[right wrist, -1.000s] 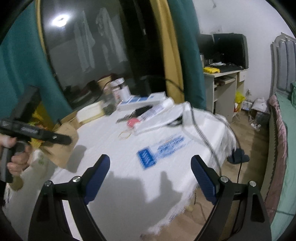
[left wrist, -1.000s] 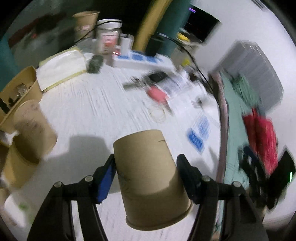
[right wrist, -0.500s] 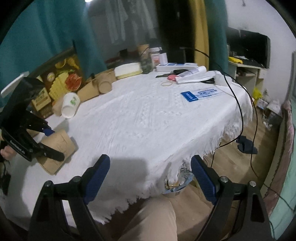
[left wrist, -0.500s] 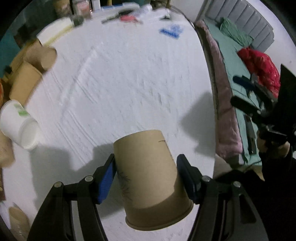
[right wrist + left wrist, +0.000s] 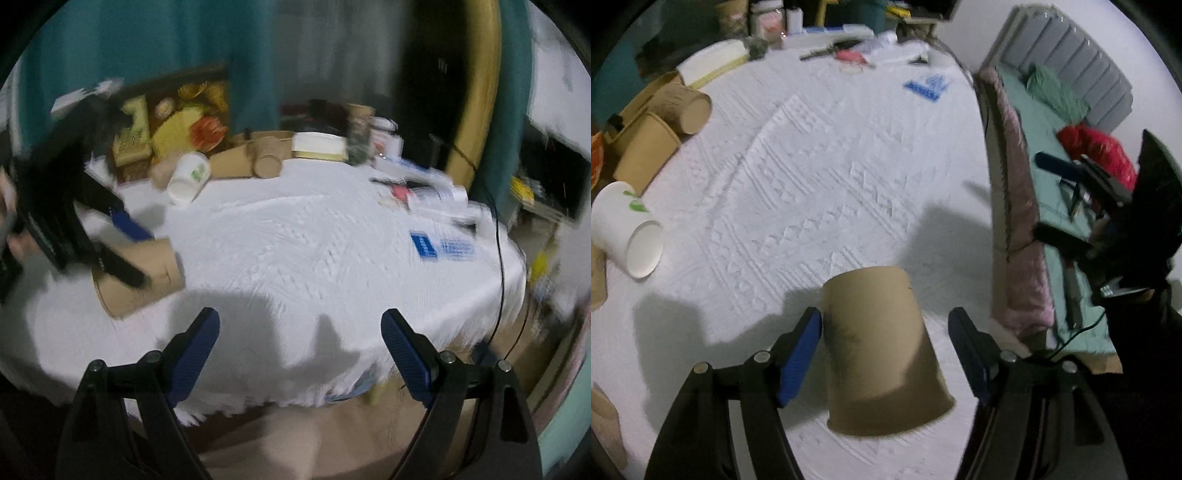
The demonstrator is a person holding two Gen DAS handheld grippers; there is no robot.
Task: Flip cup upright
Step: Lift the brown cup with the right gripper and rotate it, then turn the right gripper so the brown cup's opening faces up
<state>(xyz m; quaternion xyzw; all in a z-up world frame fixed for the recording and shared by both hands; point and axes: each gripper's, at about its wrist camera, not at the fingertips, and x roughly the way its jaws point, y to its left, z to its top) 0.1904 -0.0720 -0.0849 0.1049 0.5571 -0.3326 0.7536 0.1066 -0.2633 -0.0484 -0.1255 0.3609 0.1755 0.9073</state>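
Note:
A brown paper cup [image 5: 881, 347] lies between the fingers of my left gripper [image 5: 886, 347], its closed base pointing away and its open rim toward the camera. It rests on the white tablecloth [image 5: 820, 184]. The left jaws stand open: the left pad is near the cup wall and the right pad is clearly apart from it. In the right wrist view the same cup [image 5: 147, 273] lies on its side at the left under the left gripper. My right gripper [image 5: 299, 350] is open and empty above the table's near edge.
Several brown cups [image 5: 657, 125] and a white cup [image 5: 626, 229] lie on their sides at the table's left. A white box, jars, a power strip and small items crowd the far edge [image 5: 827, 33]. A blue leaflet [image 5: 925, 86] lies far right. A bed [image 5: 1063, 155] stands beyond the table's right edge.
My left gripper has opened: the right pad has come off the cup, which now rests on the cloth. The right gripper has swung to face the table from its near edge.

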